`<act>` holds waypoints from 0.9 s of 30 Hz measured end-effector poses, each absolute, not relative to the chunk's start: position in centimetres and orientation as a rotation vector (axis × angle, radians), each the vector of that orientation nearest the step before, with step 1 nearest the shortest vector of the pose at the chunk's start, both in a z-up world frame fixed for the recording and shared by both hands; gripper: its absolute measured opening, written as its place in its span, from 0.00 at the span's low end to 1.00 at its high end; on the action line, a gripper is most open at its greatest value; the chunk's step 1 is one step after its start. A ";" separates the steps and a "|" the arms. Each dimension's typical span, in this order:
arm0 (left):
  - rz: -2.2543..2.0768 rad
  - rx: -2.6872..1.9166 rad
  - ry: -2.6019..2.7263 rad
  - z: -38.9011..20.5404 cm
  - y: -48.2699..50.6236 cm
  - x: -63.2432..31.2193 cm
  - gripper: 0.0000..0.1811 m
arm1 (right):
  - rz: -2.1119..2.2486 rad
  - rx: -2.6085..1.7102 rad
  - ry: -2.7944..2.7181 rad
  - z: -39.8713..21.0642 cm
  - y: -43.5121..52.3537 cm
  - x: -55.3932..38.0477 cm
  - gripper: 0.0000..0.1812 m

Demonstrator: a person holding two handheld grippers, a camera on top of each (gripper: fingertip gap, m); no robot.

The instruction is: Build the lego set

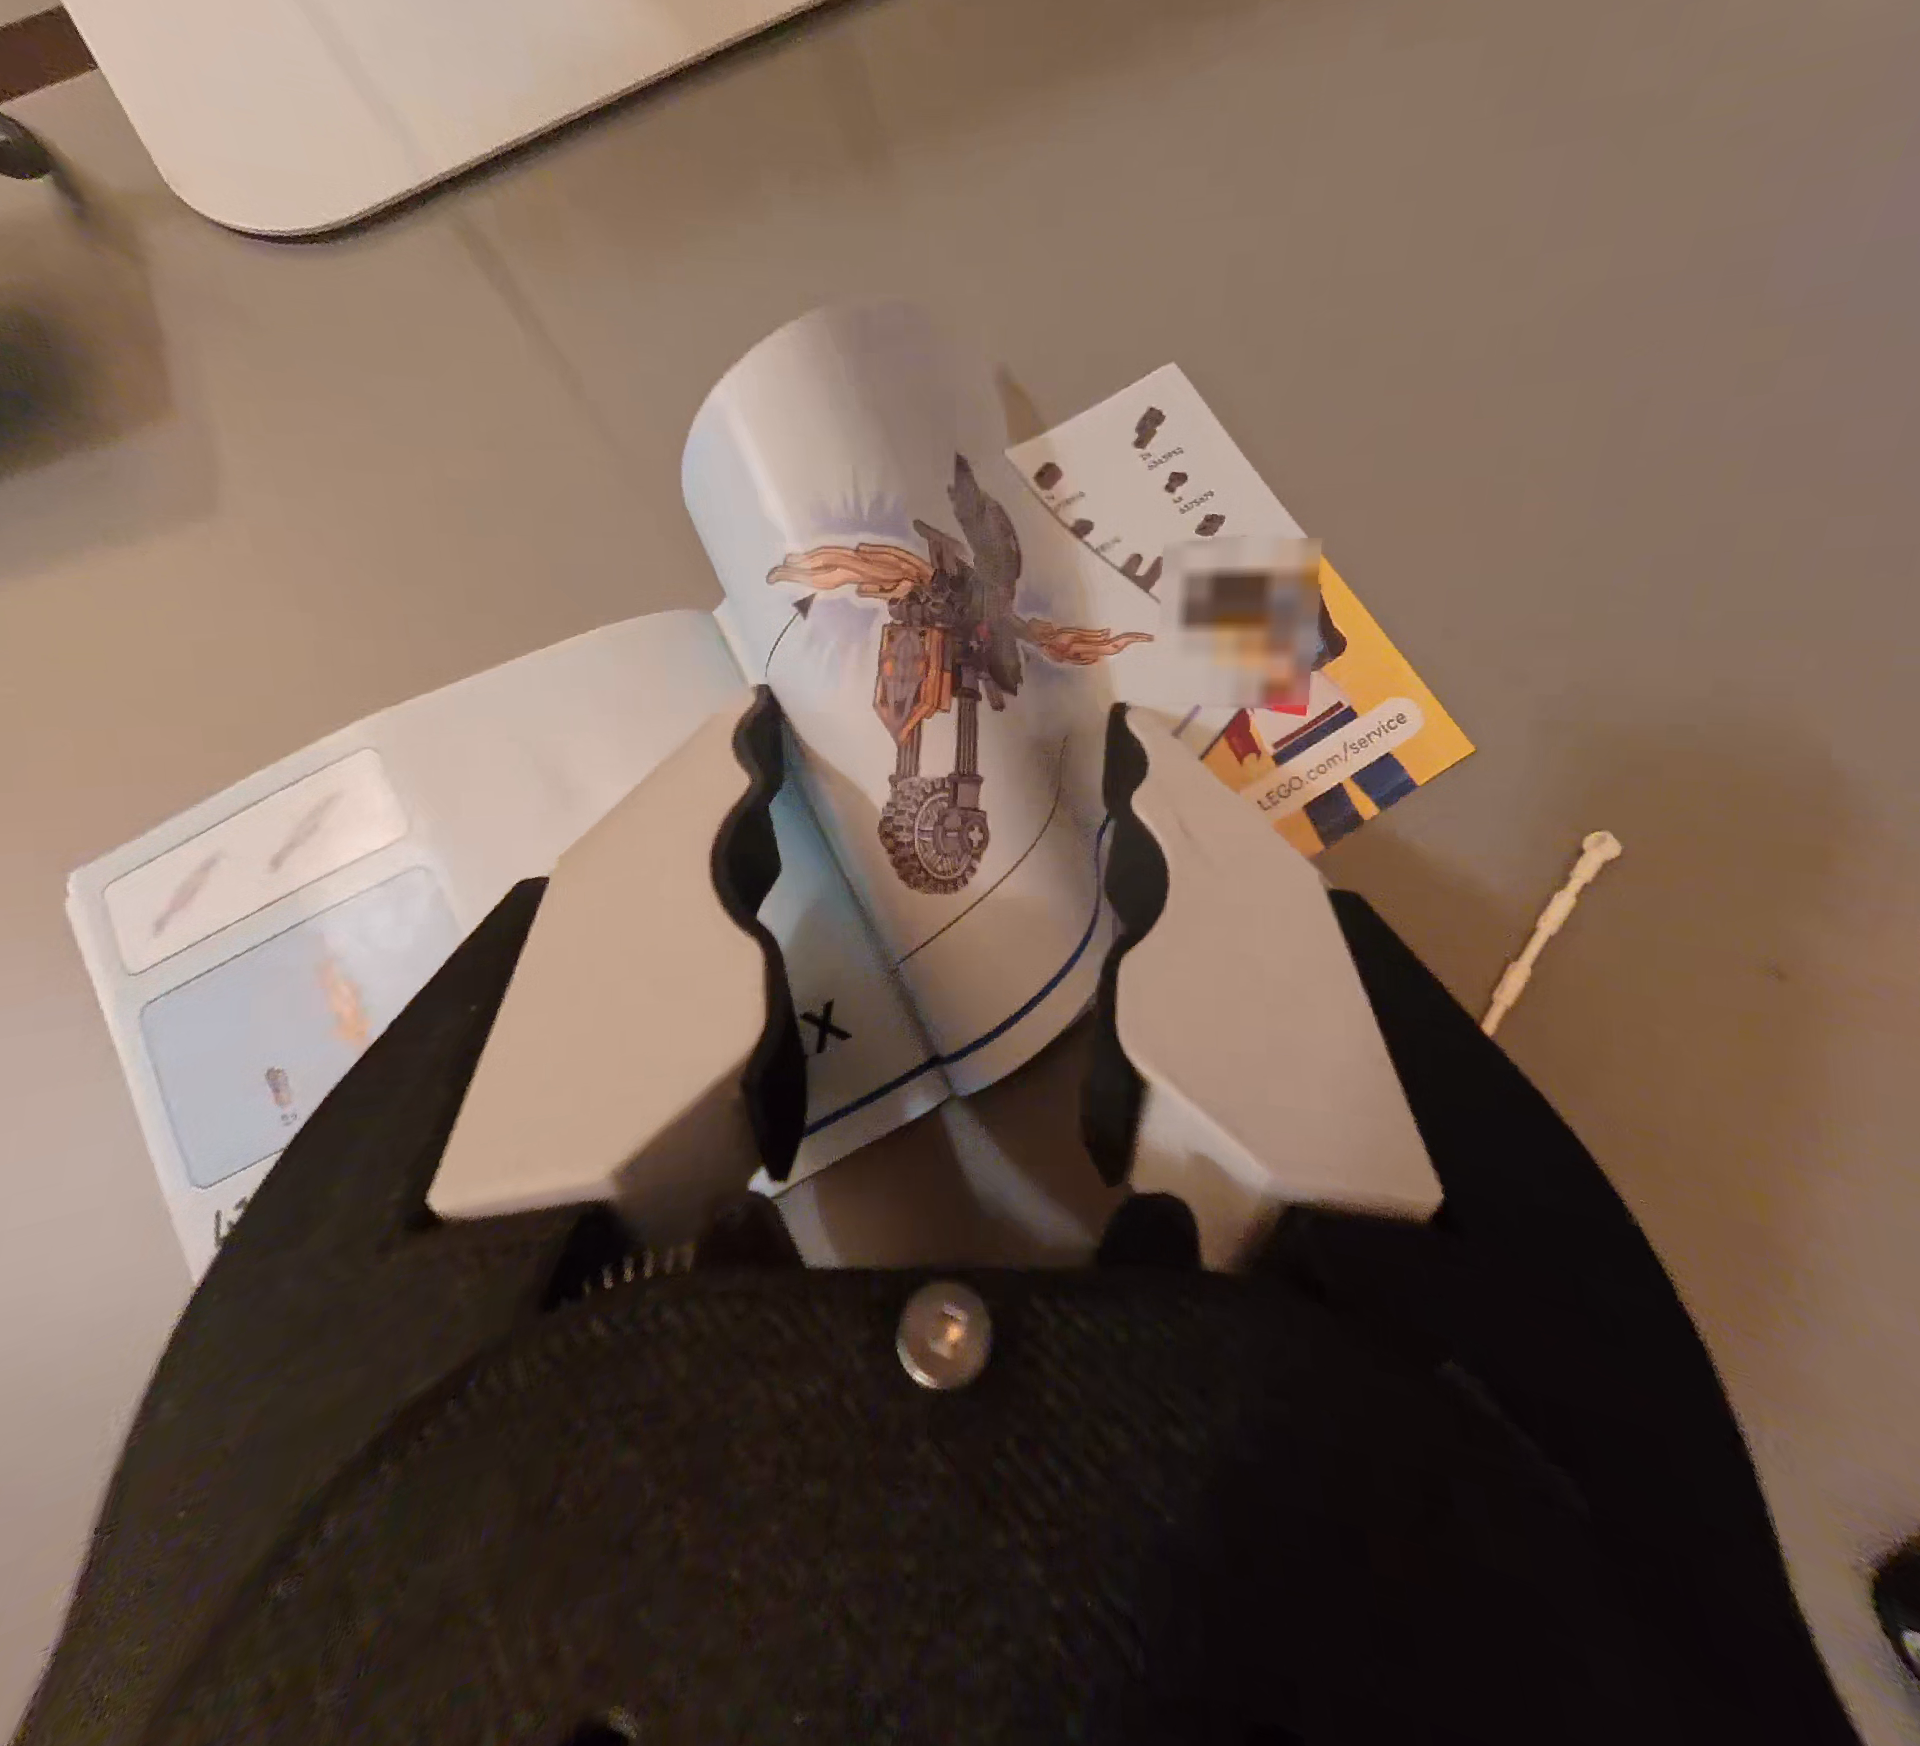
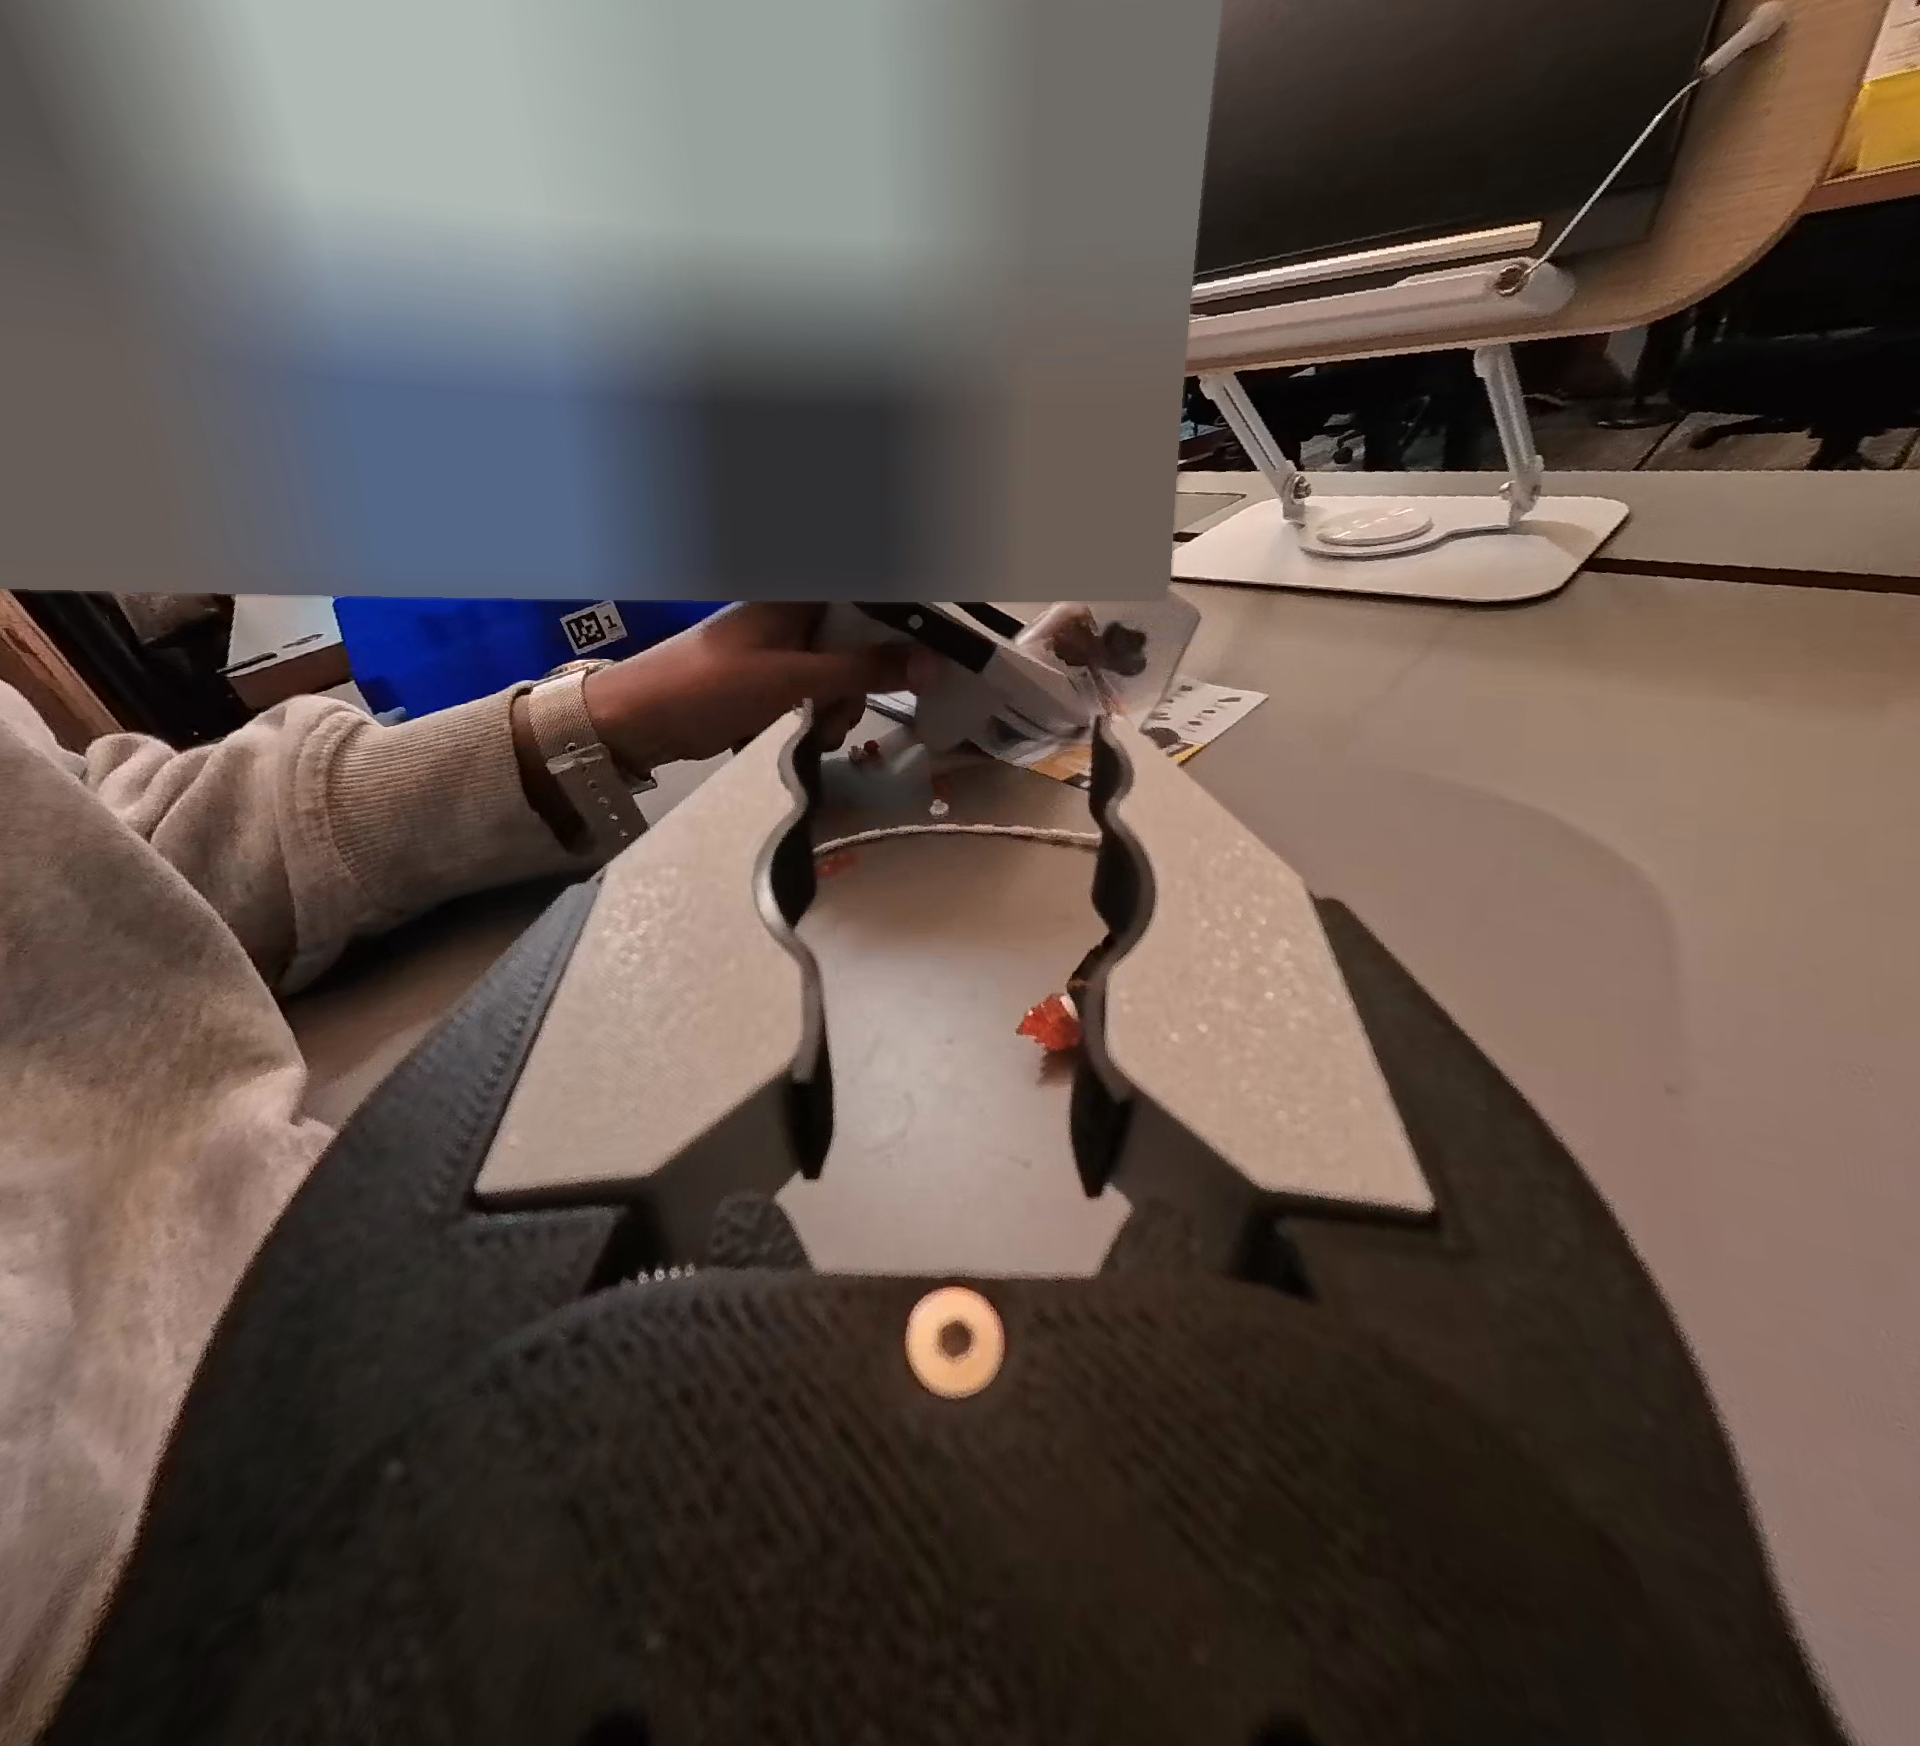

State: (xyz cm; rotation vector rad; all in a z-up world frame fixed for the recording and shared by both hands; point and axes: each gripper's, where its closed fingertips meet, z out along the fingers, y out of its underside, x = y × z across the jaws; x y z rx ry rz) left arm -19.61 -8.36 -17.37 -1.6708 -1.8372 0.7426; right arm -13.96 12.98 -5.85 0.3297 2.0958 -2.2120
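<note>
- left gripper (image 1: 940, 720), jaws apart, is straddling a curled white instruction-booklet page (image 1: 894, 657) without gripping it.
- right gripper (image 2: 951, 740) is hovering wide, empty, over the grey table (image 2: 1558, 865).

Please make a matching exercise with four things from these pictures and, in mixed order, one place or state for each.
Things:
1. curled page
2. small white rod
3. orange piece
4. white stand base

Places or states:
A. on the table beside the right gripper's finger
B. between the left gripper's open fingers
C. far end of the table
D. right of the booklet

Pairs: 1-B, 2-D, 3-A, 4-C
</note>
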 end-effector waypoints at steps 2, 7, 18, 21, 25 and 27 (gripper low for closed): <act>0.743 -1.643 -1.825 -17.1 -8.7 -19.6 0.28 | -2.211 0.332 2.097 -5.9 13.0 -14.0 0.27; 0.630 -1.508 -1.810 -16.5 -9.0 -19.4 0.30 | -2.206 0.332 2.107 -5.9 12.9 -14.0 0.28; 0.626 -1.484 -1.804 -16.1 -9.8 -18.8 0.26 | -2.207 0.338 2.101 -5.9 12.9 -14.0 0.27; 0.598 -1.460 -1.807 -15.9 -10.2 -18.6 0.23 | -2.208 0.339 2.098 -5.9 12.9 -14.0 0.27; 0.574 -1.330 -1.823 -15.0 -12.1 -18.0 0.22 | -2.211 0.341 2.095 -5.9 13.0 -14.0 0.27; 0.592 -1.287 -1.844 -14.7 -13.5 -17.4 0.23 | -2.210 0.341 2.096 -5.9 12.9 -14.0 0.27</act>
